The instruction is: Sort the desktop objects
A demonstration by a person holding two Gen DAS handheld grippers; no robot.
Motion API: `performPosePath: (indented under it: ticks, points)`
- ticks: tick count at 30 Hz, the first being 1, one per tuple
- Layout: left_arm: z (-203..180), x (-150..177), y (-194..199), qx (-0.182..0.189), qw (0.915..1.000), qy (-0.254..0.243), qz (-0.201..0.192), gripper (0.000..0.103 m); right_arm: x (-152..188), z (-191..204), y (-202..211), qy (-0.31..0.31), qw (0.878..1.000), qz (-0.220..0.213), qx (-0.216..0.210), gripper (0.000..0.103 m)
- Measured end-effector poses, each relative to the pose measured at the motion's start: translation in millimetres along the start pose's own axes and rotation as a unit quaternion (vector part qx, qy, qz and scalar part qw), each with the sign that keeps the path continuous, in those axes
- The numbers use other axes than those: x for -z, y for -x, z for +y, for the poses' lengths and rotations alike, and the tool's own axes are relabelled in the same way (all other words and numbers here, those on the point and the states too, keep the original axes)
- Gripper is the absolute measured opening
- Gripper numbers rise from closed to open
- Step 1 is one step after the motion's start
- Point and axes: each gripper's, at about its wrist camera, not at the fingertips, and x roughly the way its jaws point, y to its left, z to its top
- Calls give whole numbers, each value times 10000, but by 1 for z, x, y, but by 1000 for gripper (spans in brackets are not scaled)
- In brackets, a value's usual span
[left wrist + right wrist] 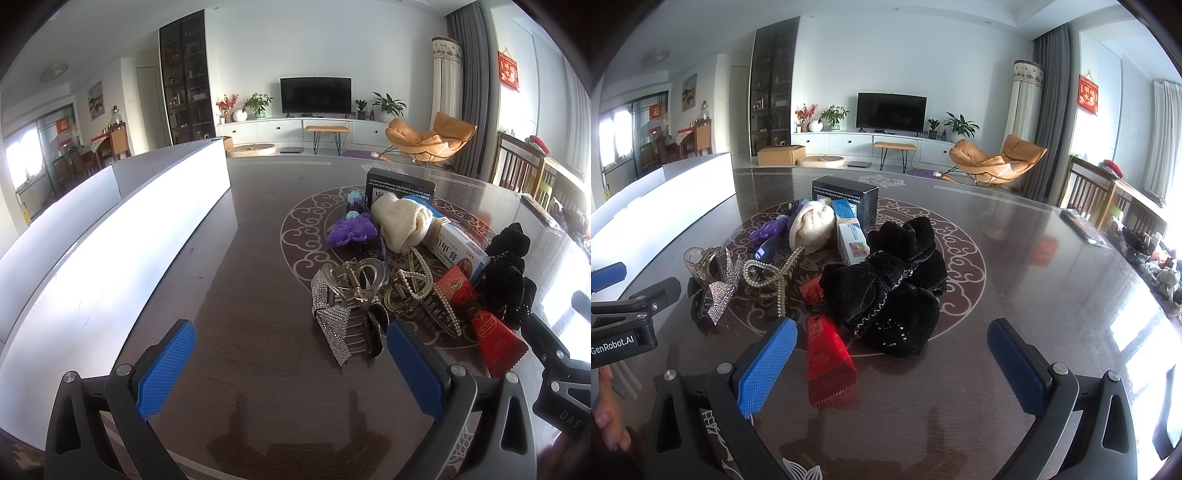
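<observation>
A pile of small objects lies on the dark table (258,258). It holds a clear claw clip with a rhinestone bow (343,306), a pearl clip (424,284), a red packet (495,336), a black velvet scrunchie (894,291), a purple clip (351,229), a cream knitted item (399,221), a white-blue box (458,251) and a black box (400,186). My left gripper (291,350) is open and empty, just left of the claw clip. My right gripper (890,354) is open and empty, right before the red packet (827,358) and the scrunchie.
A long white box (122,236) runs along the table's left side. The right gripper's body shows at the right edge of the left wrist view (554,354). Clutter sits at the table's far right edge (1145,251).
</observation>
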Motion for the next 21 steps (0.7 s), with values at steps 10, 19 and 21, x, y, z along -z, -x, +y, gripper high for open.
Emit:
performPosePath:
  ticks: [10, 19, 21]
  points:
    - [27, 10, -8, 30, 10000, -4, 1, 103, 1, 0, -1, -19, 10000, -9, 8, 103]
    - [38, 12, -13, 32, 10000, -18, 5, 103, 0, -1, 0, -32, 10000, -13, 6, 103]
    - [42, 13, -16, 52, 10000, -5, 15, 103, 1, 0, 0, -18, 10000, 3, 10, 103]
